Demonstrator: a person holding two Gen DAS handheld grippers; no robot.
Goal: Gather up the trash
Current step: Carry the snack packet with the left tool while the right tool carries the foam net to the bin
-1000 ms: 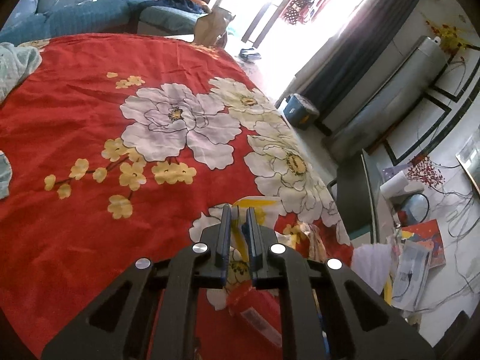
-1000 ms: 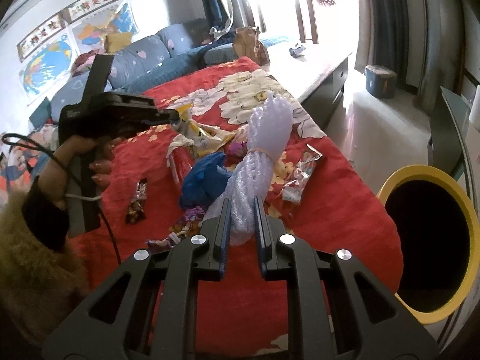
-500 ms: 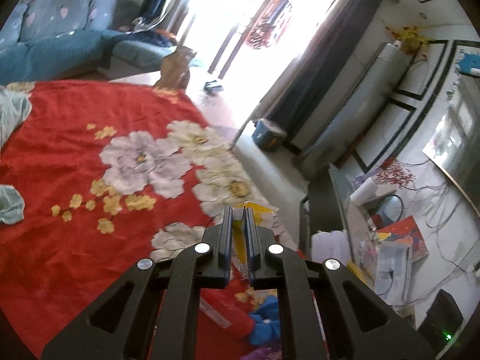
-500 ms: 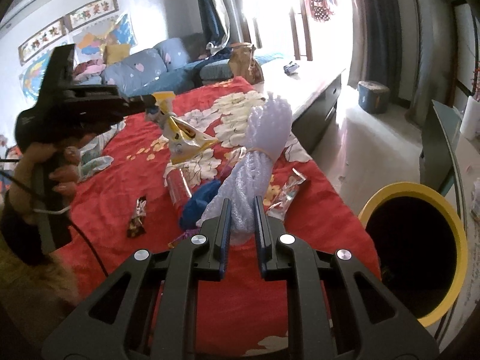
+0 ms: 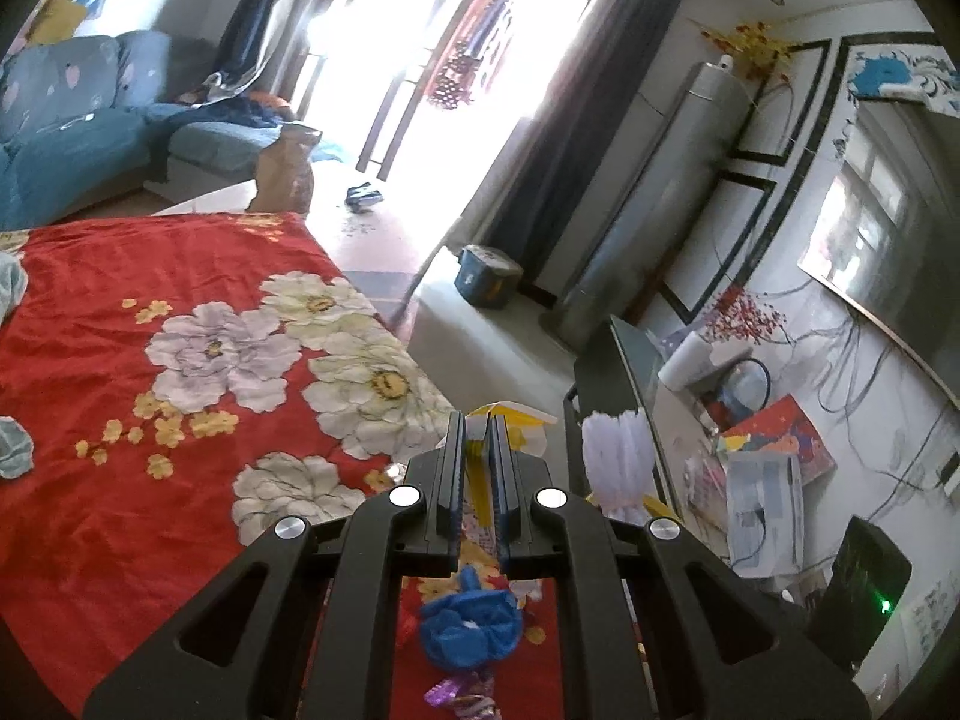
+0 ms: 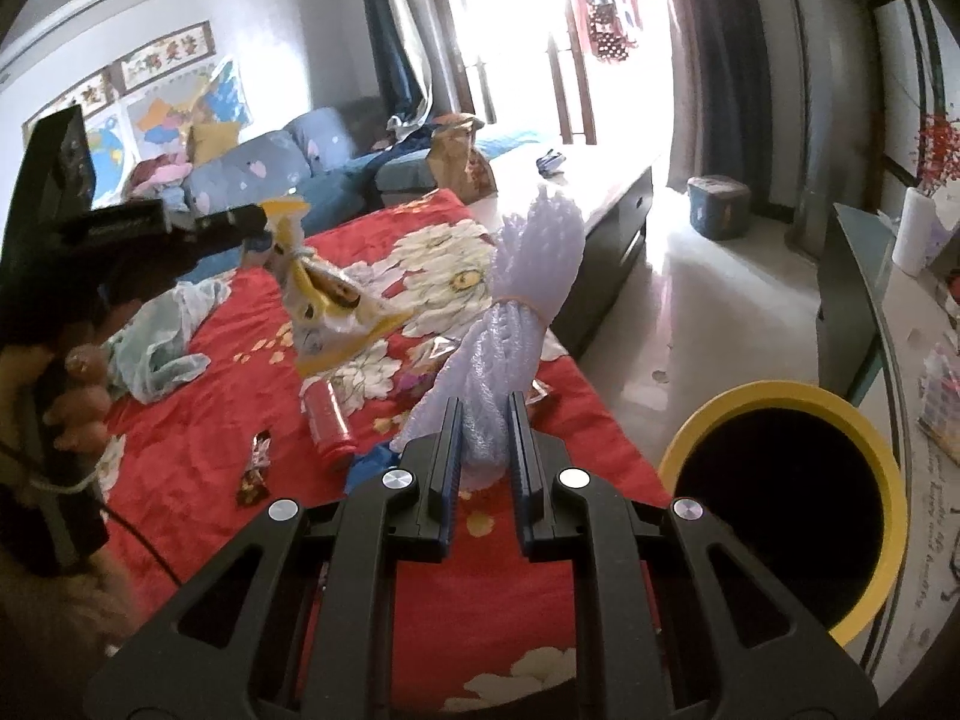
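Above the bed (image 6: 198, 474), both hand-held grippers carry trash: left (image 5: 477, 450) clenched on wrapper (image 6: 327, 306), right (image 6: 485, 420) grasping foam (image 6: 528, 276). Next: release into bin (image 6: 780, 402) at 3 o'clock.

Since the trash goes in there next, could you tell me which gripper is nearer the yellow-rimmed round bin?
Right. The right gripper, shut on a white foam-net bundle, is just beside the yellow-rimmed round bin; the left gripper, holding a yellow snack bag, is farther off over the red floral cloth.

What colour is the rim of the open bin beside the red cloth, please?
Yellow; the bin rim rings a dark interior, seen best in the right wrist view.
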